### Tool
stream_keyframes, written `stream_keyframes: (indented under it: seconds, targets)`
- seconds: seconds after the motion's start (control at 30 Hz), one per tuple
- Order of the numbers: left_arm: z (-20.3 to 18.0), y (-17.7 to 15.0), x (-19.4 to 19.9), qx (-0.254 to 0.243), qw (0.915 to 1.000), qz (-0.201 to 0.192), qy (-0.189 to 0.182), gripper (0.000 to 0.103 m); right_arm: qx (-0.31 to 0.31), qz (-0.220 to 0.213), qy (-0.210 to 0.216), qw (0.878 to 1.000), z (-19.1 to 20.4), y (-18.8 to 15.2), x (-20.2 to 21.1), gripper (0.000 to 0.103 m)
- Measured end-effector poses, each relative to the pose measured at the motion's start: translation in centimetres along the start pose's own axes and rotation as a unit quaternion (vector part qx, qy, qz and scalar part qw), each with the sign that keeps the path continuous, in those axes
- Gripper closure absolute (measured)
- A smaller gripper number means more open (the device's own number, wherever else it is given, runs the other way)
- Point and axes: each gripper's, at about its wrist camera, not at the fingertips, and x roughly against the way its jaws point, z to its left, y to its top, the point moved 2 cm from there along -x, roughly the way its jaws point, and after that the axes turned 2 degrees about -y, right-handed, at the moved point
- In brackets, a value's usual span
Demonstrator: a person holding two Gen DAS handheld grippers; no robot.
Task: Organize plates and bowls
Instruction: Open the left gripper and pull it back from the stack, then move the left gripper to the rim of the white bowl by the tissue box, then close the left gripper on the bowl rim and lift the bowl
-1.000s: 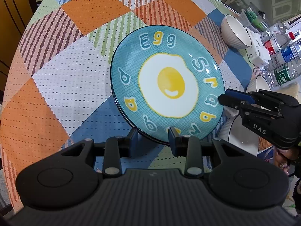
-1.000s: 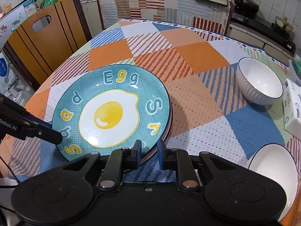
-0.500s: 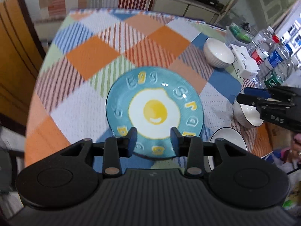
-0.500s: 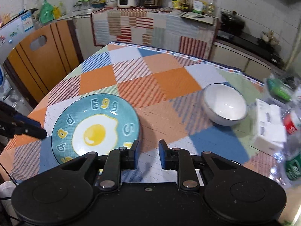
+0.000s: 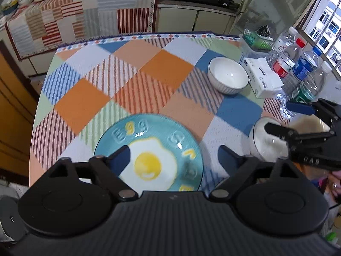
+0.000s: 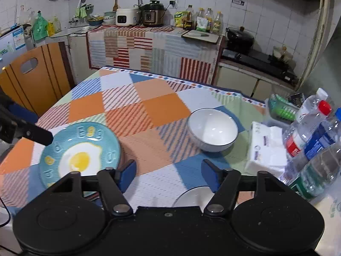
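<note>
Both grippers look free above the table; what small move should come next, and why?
Probably lower the right gripper toward the near bowl just below it. Both grippers' jaws have just been opening with nothing between them, the egg plate lies flat on the table, and bowls remain scattered.

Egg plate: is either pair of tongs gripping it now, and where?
Neither. Left tongs and right tongs have just been opening, nothing between them; the teal fried-egg plate lies free on the table.

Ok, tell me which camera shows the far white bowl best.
The right wrist view: the far white bowl sits near centre, whole, rim and inside sharp. The left wrist view shows the same bowl whole too, but farther off toward the upper right and slightly blurred.
</note>
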Motion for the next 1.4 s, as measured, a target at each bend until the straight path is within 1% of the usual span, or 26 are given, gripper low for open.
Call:
stream_keyframes:
  seconds: [0.07, 0.1, 0.13, 0.23, 0.33, 0.4, 0.47, 0.53, 0.67, 0.77, 0.87, 0.97, 1.0, 1.03, 1.1, 1.13, 1.2, 1.23, 1.27, 1.33, 1.37, 1.4]
  targets:
    - [-0.8, 1.1, -1.1, -0.004, 0.9998, 0.008, 0.018, 0.007, -0.001, 0.001, -0.005, 1.0, -0.8, 0.1, -0.7, 0.017]
    - [-1.2, 1.6, -1.8, -0.007, 0.9995, 0.018, 0.025, 0.007, -0.001, -0.001, -0.008, 1.0, -1.2, 0.1, -1.1, 0.009]
    - [-1.5, 2.1, -2.5, -0.011, 0.9993, 0.025, 0.025, 0.007, 0.0, -0.004, -0.012, 1.0, -1.5, 0.1, -1.6, 0.007]
    - [-2.3, 3.0, -4.4, -0.022, 0.9994, 0.023, 0.012, 0.007, -0.001, -0.003, -0.014, 1.0, -2.7, 0.4, -3.5, 0.007]
    - [-2.8, 3.8, -6.1, -0.024, 0.9995, 0.012, 0.013, 0.007, -0.011, 0.013, -0.006, 1.0, -3.9, 0.5, -6.0, 0.007]
    - [-3.2, 4.3, -7.2, -0.021, 0.9997, 0.008, 0.003, 0.007, -0.002, 0.024, -0.002, 1.0, -4.4, 0.5, -7.8, 0.007]
    - [-3.6, 4.8, -8.3, -0.013, 0.9998, 0.003, -0.013, 0.007, 0.004, 0.041, 0.001, 0.999, -5.0, 0.6, -9.8, 0.007]
    - [-4.1, 5.3, -9.3, -0.002, 0.9997, -0.004, -0.022, 0.008, 0.001, 0.06, 0.007, 0.998, -5.5, 0.5, -11.5, 0.007]
    - [-4.8, 6.2, -11.2, 0.026, 0.9989, 0.0, -0.039, 0.009, -0.008, 0.071, 0.019, 0.997, -6.3, 0.8, -13.5, 0.007]
    - [-5.3, 6.6, -12.5, 0.036, 0.9981, 0.006, -0.05, 0.009, -0.014, 0.071, 0.027, 0.997, -6.4, 0.7, -14.4, 0.007]
    - [-5.6, 7.1, -14.1, 0.051, 0.9975, 0.012, -0.047, 0.01, -0.015, 0.066, 0.033, 0.997, -6.4, 0.4, -15.1, 0.007]
    - [-5.7, 7.7, -15.5, 0.073, 0.9965, 0.003, -0.04, 0.01, -0.035, 0.061, 0.043, 0.997, -6.8, 0.5, -15.5, 0.008]
    - [-5.8, 7.9, -15.9, 0.077, 0.9963, 0.0, -0.039, 0.011, -0.048, 0.05, 0.049, 0.996, -7.0, 0.6, -15.4, 0.008]
    - [-6.0, 8.1, -16.5, 0.082, 0.9958, -0.001, -0.041, 0.011, -0.06, 0.041, 0.05, 0.996, -7.3, 0.7, -15.4, 0.008]
    - [-6.3, 8.6, -17.5, 0.094, 0.9942, -0.001, -0.052, 0.012, -0.076, 0.037, 0.048, 0.995, -7.6, 0.8, -15.9, 0.007]
    - [-6.5, 8.9, -18.1, 0.099, 0.9938, -0.001, -0.051, 0.013, -0.086, 0.038, 0.041, 0.995, -7.9, 0.7, -16.3, 0.007]
    - [-6.8, 9.3, -19.3, 0.1, 0.9943, 0.002, -0.038, 0.02, -0.092, 0.042, 0.037, 0.994, -8.0, 0.6, -17.1, 0.008]
    - [-7.0, 9.6, -20.0, 0.098, 0.9947, 0.005, -0.029, 0.023, -0.09, 0.041, 0.032, 0.995, -8.0, 0.5, -17.4, 0.008]
    - [-7.1, 9.8, -20.8, 0.102, 0.9945, 0.009, -0.023, 0.028, -0.09, 0.041, 0.029, 0.995, -8.0, 0.5, -17.7, 0.008]
    - [-7.1, 10.2, -22.1, 0.114, 0.9929, 0.014, -0.03, 0.035, -0.074, 0.046, 0.025, 0.996, -7.9, 0.6, -18.3, 0.008]
    - [-7.1, 10.4, -22.7, 0.119, 0.992, 0.021, -0.035, 0.044, -0.062, 0.046, 0.015, 0.997, -7.7, 0.7, -18.4, 0.008]
    - [-7.1, 10.5, -23.3, 0.123, 0.9913, 0.027, -0.039, 0.051, -0.046, 0.046, 0.007, 0.998, -7.6, 0.8, -18.6, 0.008]
